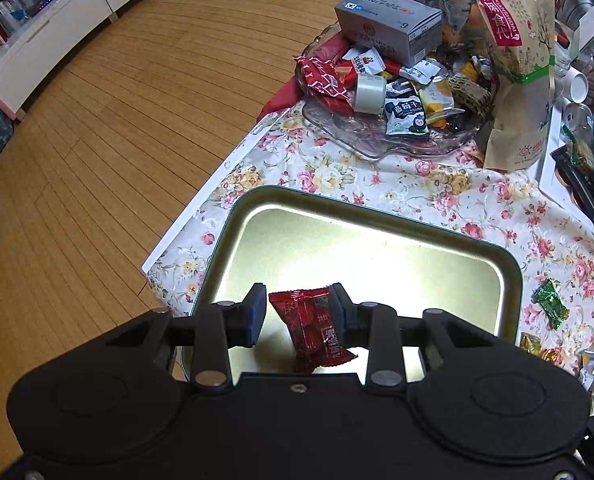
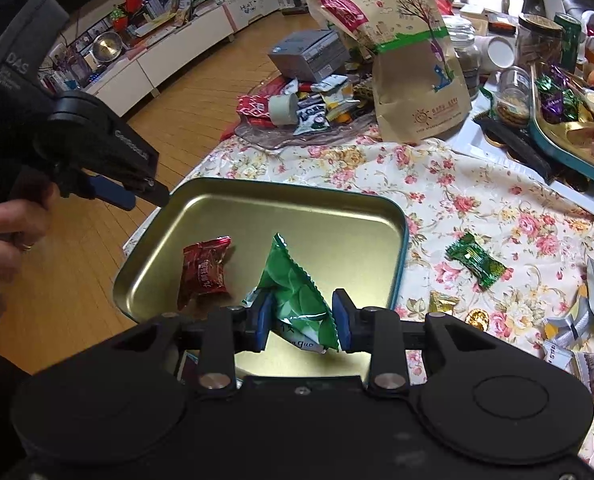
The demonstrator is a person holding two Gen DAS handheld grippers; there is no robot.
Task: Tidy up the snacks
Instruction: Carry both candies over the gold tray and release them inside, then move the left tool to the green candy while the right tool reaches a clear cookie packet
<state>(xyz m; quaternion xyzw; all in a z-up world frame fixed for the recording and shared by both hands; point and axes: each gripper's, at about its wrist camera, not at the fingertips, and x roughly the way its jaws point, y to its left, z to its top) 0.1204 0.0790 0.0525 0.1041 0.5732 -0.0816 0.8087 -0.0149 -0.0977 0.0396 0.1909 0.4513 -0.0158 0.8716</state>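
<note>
Now, over gold tin [image 2: 201, 208]: my right gripper [image 2: 301, 316] pinching green packet [image 2: 297, 292], jaws closed on its lower half, long axis rising away toward tin's far rim. Red candy [image 2: 205, 268] lies flat in tin, just left of packet. My left gripper [image 1: 297, 312] above it, jaws spread, candy loose between them. Second green candy [image 2: 475, 260] outside tin on floral surface [image 2: 437, 188], right hand nearer.

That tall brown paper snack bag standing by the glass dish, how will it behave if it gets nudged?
The brown paper snack bag stands tall on a narrow base, so it likely tips easily. Its creased, soft sides suggest it would buckle rather than slide. It would probably fall toward the glass dish beside it.
</note>
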